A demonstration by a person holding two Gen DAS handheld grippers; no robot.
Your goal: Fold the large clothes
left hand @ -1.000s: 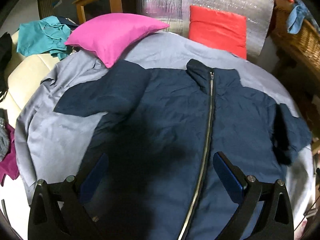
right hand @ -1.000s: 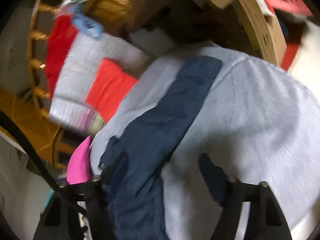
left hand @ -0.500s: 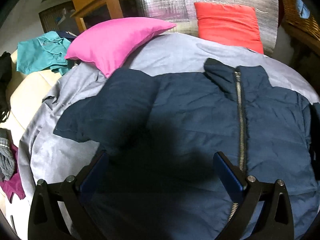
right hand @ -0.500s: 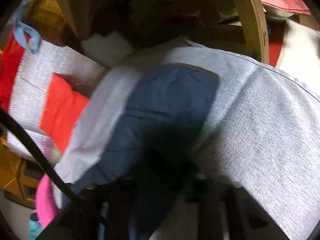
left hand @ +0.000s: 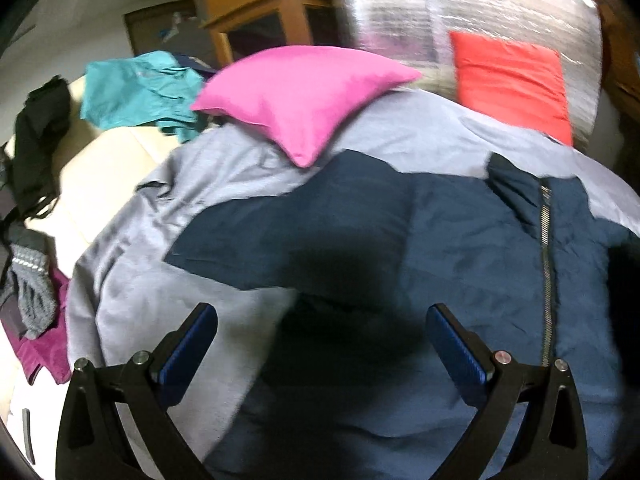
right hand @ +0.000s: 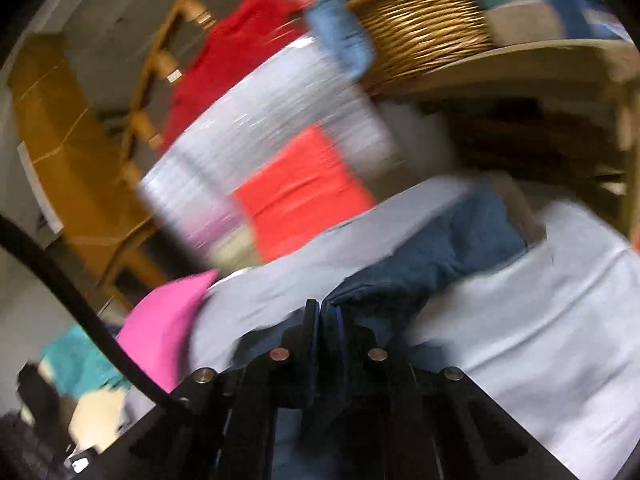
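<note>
The right gripper [right hand: 322, 316] has its jaws pressed together on a fold of the navy jacket [left hand: 460, 240], apparently near the end of one sleeve [right hand: 448, 248], though blur makes the exact bite hard to read. The left gripper [left hand: 320, 344] hangs with its jaws wide apart above the jacket's other side, touching nothing. The jacket lies zip-up and spread flat on a grey sheet [left hand: 168, 280], its other sleeve [left hand: 280, 240] stretched toward a pink pillow [left hand: 304, 92].

This looks like the first fold: carrying the pinched sleeve in across the chest. The next move probably calls for the left jaws to take the other sleeve.
</note>
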